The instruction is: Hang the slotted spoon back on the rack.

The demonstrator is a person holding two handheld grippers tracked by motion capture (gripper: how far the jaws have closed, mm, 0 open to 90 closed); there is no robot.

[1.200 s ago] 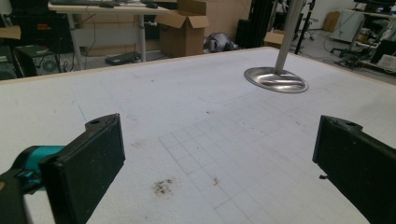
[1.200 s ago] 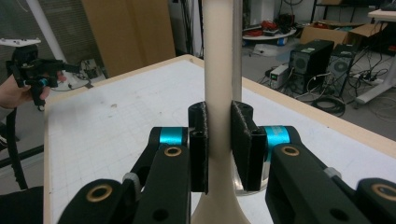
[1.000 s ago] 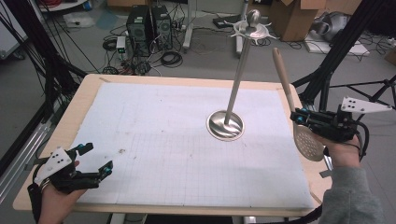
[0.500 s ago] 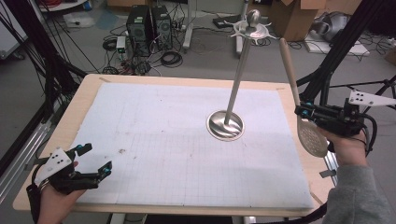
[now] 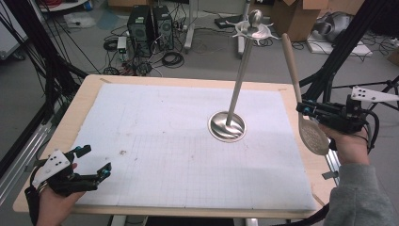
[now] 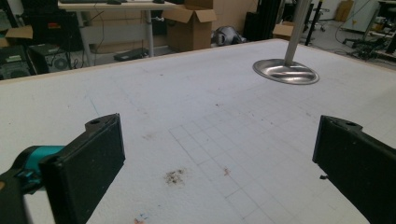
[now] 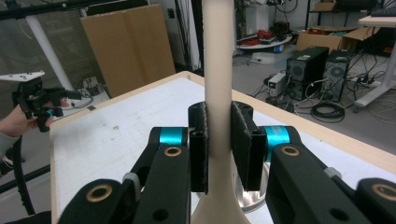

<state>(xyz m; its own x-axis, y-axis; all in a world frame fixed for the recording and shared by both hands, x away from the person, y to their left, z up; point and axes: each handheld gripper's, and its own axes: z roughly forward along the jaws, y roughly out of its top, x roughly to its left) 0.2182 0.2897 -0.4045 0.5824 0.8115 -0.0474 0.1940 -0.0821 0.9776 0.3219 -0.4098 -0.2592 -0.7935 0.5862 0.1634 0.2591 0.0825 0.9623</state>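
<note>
Right gripper clamps wooden spoon upright at its neck (bowl below).

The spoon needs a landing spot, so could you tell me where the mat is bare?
Free: the mat between the left tool and the stand, and its far left corner. Tight: the strip between the stand and the spoon.
</note>
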